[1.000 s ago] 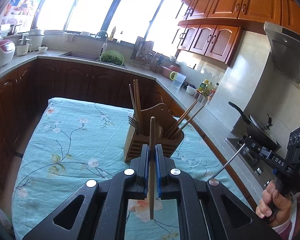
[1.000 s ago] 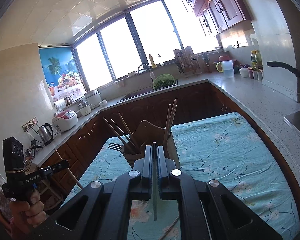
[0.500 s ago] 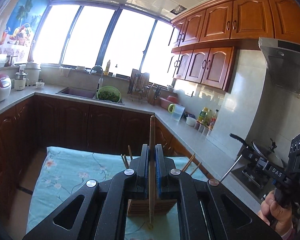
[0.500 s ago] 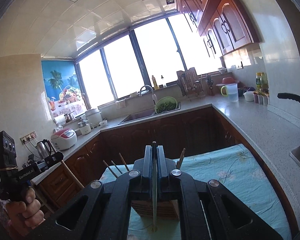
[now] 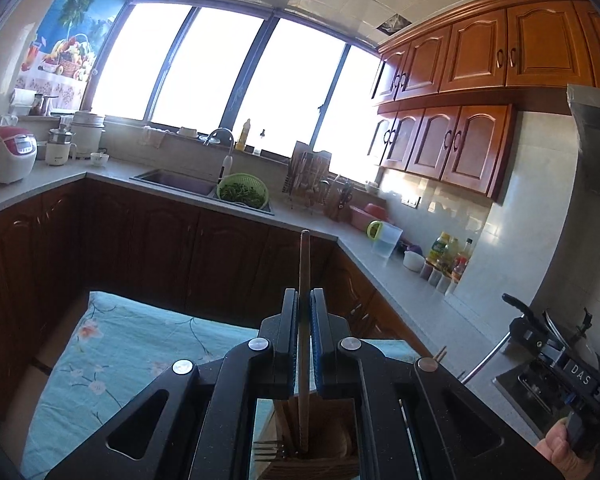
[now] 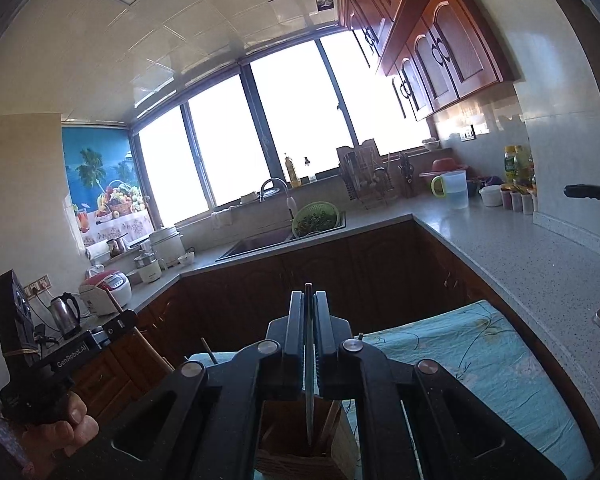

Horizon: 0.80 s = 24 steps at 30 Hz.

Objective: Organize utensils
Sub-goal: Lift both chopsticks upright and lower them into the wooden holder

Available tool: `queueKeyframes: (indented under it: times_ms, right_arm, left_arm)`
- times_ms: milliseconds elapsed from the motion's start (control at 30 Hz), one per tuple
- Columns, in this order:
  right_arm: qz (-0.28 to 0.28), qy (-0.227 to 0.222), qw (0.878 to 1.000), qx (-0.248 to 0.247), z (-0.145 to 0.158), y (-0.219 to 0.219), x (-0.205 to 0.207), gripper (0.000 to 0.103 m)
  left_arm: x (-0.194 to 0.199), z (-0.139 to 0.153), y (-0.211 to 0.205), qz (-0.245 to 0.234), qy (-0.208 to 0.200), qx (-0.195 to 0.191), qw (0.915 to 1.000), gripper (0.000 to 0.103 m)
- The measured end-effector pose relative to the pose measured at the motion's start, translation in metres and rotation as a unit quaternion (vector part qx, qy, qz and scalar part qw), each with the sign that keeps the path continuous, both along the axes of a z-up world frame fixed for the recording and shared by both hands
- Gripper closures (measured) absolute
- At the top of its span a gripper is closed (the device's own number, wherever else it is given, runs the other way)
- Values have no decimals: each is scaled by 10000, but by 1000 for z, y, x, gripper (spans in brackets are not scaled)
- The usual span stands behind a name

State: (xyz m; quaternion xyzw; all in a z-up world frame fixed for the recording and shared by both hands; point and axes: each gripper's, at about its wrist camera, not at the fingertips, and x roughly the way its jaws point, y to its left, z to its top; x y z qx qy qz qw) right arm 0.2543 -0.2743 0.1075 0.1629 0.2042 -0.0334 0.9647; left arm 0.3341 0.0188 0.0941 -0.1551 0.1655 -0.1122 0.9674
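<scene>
Since both are light, stiff and thin, we're pinching the chopstick (image 5: 304, 280) mid-shaft in the left claw (image 5: 304, 344) and the slick metal utensil (image 6: 309, 380) in the right claw (image 6: 309, 344).

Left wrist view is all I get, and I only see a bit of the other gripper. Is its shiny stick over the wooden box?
Observer: Yes. In the right wrist view, the right gripper is shut on a thin grey stick, and its lower end hangs over the open top of the wooden utensil holder.
Operator: Is anything in that part of the box?
Observer: A brown chopstick leans inside it, beside the stick's tip.
Operator: Can you see my hand?
Observer: Yes, the left hand shows at the lower left. It holds the left gripper, which is shut on a wooden chopstick.
</scene>
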Motion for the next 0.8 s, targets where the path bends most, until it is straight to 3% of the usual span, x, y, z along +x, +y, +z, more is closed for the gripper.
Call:
queueKeyframes:
  times_ms: [267,400,800]
  right_arm:
    - [-40,364,9990,237,-42,-6,5,99]
    - [-10,598,9976,346,-59,-7,9,99]
    - [-9,795,9959,421,-70,-8,14,99]
  left_arm:
    - [18,-40,-6,-13,370,-30,9993,98]
    - [20,-46,-9,-108,514,111,9986,98]
    - [28,-32,-6,-174,641,282,9974,97]
